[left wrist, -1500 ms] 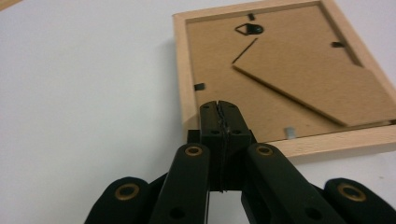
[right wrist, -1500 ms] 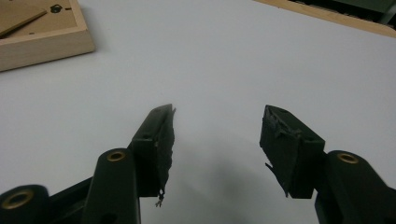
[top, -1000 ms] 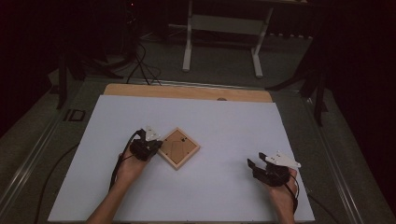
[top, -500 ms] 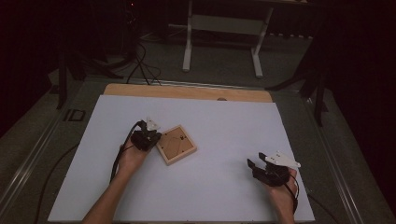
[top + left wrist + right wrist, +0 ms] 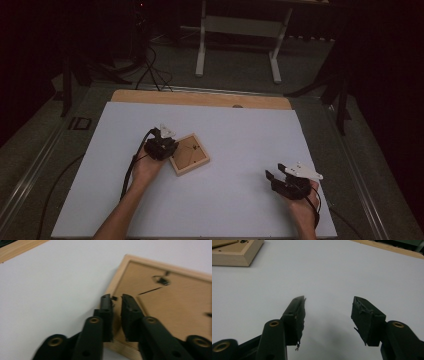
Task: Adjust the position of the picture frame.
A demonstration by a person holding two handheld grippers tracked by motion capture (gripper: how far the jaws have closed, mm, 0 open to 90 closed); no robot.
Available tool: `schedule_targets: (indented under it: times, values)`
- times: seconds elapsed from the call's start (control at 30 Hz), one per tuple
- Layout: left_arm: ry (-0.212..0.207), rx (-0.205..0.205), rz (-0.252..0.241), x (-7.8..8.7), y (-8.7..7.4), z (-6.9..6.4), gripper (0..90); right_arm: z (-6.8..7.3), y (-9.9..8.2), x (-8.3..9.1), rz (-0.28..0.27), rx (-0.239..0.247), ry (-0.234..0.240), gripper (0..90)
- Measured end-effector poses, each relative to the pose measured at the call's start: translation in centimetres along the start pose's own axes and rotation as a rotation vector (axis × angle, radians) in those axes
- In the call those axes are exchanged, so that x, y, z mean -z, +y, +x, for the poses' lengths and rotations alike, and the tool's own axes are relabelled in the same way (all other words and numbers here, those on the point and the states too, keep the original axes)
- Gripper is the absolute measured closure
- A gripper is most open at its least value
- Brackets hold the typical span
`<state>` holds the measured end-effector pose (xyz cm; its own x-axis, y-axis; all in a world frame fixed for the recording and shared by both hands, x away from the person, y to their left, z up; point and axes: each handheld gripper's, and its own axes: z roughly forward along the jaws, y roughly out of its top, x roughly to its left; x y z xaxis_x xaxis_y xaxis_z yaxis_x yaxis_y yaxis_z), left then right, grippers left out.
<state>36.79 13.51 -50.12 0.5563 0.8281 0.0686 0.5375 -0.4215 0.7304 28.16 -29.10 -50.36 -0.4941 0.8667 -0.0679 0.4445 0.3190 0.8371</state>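
A small wooden picture frame (image 5: 190,154) lies back side up on the white board (image 5: 235,130), left of centre. My left gripper (image 5: 169,150) points at the frame's left rail. In the left gripper view the frame (image 5: 172,307) fills the right side, and the left gripper (image 5: 116,298) has a narrow gap between its tips; its jaws have just been opening. The rail and a small black tab show in that gap, and the pads do not press on them. My right gripper (image 5: 273,176) rests open near the front right. In its own view the right gripper (image 5: 328,302) holds nothing.
A wooden strip (image 5: 200,98) runs along the board's far edge. A white stand (image 5: 237,30) is on the floor behind the table. The frame's corner (image 5: 235,252) shows at the top left of the right gripper view. Cables trail from both grippers.
The frame has turned from a diamond stance to a milder tilt. My left gripper has shifted slightly away from the person along the frame's edge. The right gripper has not moved.
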Motion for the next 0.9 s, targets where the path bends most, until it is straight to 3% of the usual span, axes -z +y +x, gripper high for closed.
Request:
schedule_targets:
  times: [0.13, 0.2, 0.4, 0.53, 0.63, 0.9]
  values:
    - [0.017, -0.006, -0.017, 1.0, -0.4, -0.6, 63.7, 0.1, 0.0, -0.1, 0.002, 0.002, 0.001, 44.1]
    - [0.032, 0.015, -0.022, 1.3, -0.6, -0.8, 58.0, 0.2, 0.0, -0.1, 0.002, 0.007, 0.002, 44.1]
    - [0.052, 0.087, -0.019, 1.2, -1.8, -0.5, 53.0, 0.2, 0.0, -0.1, 0.002, 0.007, 0.002, 44.0]
    - [0.067, 0.114, 0.000, 1.0, -2.5, -0.5, 51.3, 0.1, 0.0, -0.1, 0.002, 0.007, 0.002, 43.9]
    - [0.070, 0.142, -0.013, 1.1, -2.8, -0.5, 50.8, 0.2, 0.0, -0.1, 0.003, 0.007, 0.002, 43.9]
    - [0.081, 0.166, -0.012, 1.1, -2.9, -0.6, 50.7, 0.2, 0.0, -0.1, 0.003, 0.007, 0.003, 43.6]
